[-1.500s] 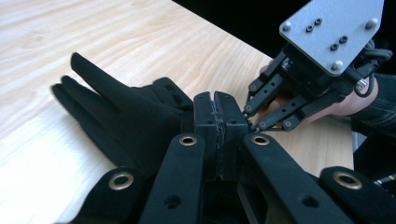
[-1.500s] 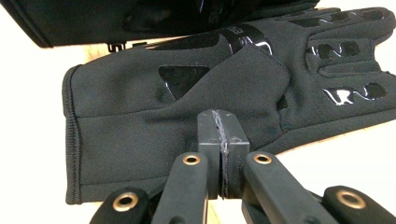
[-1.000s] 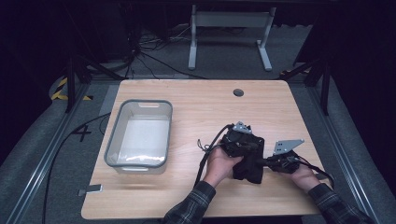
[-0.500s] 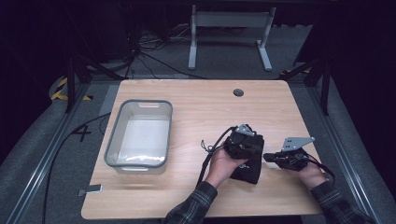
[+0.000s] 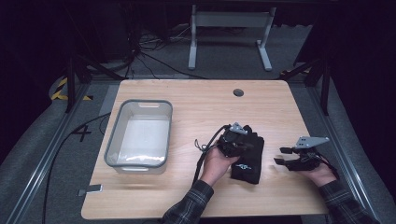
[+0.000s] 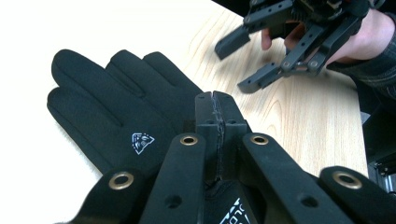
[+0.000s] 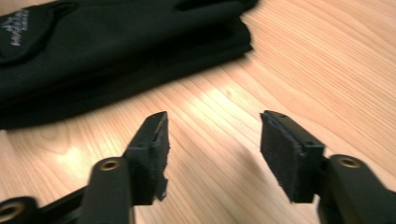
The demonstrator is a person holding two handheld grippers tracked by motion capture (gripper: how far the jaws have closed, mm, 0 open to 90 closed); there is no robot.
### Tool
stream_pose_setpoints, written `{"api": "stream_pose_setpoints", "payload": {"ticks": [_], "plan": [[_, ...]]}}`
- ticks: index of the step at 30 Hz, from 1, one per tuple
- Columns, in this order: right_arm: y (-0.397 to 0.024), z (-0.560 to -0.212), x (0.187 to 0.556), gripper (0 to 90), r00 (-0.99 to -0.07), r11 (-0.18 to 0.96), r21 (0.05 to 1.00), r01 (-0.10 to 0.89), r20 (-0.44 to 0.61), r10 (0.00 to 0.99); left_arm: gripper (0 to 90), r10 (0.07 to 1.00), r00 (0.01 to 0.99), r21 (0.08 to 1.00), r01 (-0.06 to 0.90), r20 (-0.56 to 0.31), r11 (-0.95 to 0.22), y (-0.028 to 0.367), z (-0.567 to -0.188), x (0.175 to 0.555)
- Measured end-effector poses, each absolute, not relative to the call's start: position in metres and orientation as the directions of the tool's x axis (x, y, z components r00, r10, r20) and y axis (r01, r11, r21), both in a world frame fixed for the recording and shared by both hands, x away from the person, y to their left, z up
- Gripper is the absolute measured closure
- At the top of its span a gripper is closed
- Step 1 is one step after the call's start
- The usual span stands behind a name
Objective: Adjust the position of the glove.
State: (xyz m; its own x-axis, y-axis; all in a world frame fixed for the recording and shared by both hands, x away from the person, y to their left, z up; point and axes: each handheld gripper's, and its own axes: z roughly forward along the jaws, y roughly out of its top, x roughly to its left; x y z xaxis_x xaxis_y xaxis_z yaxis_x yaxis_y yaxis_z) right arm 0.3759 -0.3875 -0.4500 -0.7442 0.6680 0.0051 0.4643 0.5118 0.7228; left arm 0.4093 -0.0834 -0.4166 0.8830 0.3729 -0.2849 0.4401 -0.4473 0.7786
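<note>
A pair of black gloves lies stacked on the wooden table, right of its middle. In the left gripper view the top glove spreads its fingers, with a white logo on its back. My left gripper is shut and rests over the gloves, its closed tips above the fabric; I see nothing between them. My right gripper hovers to the right of the gloves, apart from them. Its jaws have just been opening and stand open over bare wood, the gloves beyond them. From the left gripper view the right gripper is open.
A clear grey-rimmed plastic bin stands on the left of the table. A round cable hole sits near the far edge. A black cable trails from the left gripper. Bare wood lies between bin and gloves.
The right gripper has pulled away to the right from the gloves and its jaws have opened. The left gripper has stayed on the gloves, shut.
</note>
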Motion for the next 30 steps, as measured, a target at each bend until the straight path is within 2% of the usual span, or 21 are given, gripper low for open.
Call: {"api": "stream_pose_setpoints", "payload": {"ticks": [7, 17, 30], "plan": [[-0.405, -0.456, 0.37, 19.6, -0.701, 0.489, 0.73, 0.477, -0.019, 0.713, 89.7, 0.338, 0.896, 0.761, 0.429, -0.288, -0.487, -0.095, -0.427, 0.4], [-0.406, -0.461, 0.372, 17.3, -0.692, 0.509, 0.719, 0.472, -0.055, 0.719, 89.7, 0.291, 0.911, 0.714, 0.41, -0.291, -0.568, -0.119, -0.444, 0.385], [-0.406, -0.465, 0.372, 15.6, -0.698, 0.501, 0.722, 0.477, -0.035, 0.716, 89.8, 0.296, 0.912, 0.676, 0.41, -0.284, -0.612, -0.116, -0.451, 0.378]]}}
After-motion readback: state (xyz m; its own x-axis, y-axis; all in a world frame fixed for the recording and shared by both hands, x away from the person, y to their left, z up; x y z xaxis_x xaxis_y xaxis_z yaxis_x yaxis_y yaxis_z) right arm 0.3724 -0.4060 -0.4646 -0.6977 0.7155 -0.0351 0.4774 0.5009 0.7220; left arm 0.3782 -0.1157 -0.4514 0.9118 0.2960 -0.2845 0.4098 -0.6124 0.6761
